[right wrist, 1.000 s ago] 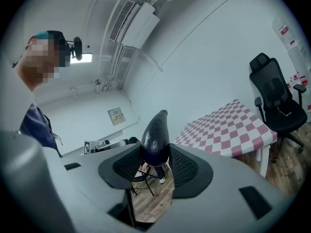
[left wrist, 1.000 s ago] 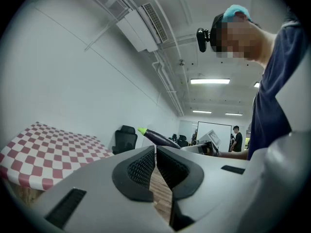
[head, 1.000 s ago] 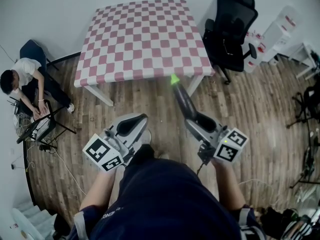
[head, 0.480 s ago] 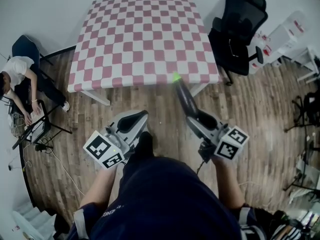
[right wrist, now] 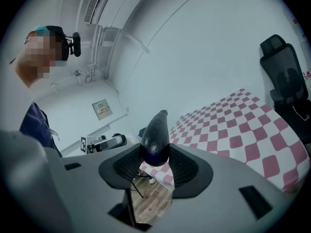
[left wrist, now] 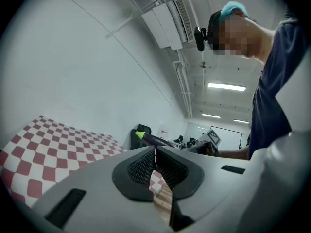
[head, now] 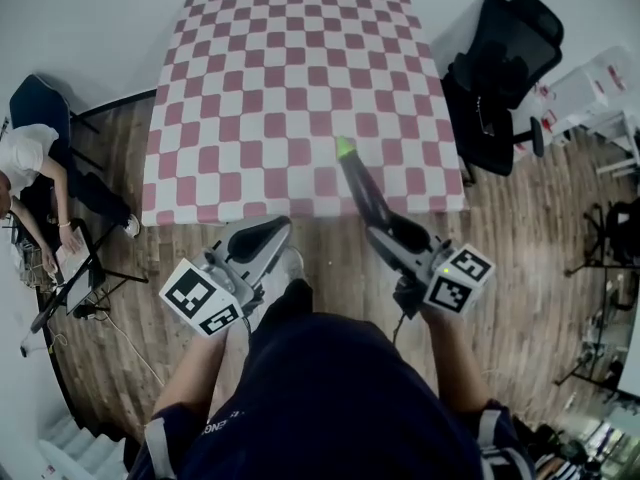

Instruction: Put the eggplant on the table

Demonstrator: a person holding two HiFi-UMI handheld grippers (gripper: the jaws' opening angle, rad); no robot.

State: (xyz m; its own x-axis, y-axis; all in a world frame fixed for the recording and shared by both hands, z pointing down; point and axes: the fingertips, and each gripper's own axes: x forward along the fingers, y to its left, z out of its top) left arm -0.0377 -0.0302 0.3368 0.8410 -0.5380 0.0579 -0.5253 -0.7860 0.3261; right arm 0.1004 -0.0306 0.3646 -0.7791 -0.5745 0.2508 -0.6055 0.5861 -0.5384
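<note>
A long dark purple eggplant (head: 362, 192) with a green stem tip is clamped in my right gripper (head: 388, 230); it sticks out forward over the near edge of the pink-and-white checked table (head: 250, 88). In the right gripper view the eggplant (right wrist: 155, 141) stands between the two dark pads, which press on its thick end. My left gripper (head: 262, 238) hangs over the wooden floor just short of the table's front edge, its jaws closed together with nothing between them. From the left gripper view the eggplant (left wrist: 154, 139) shows beyond the shut left gripper (left wrist: 155, 165).
A black office chair (head: 500, 68) stands at the table's right side. A seated person (head: 30, 178) works at a stand by the left wall. White boxes (head: 590, 83) and tripods (head: 610, 268) crowd the right of the wooden floor.
Both grippers and the person carrying them have moved forward toward the table. The eggplant's tip, earlier short of the table's near edge, now reaches over the tabletop.
</note>
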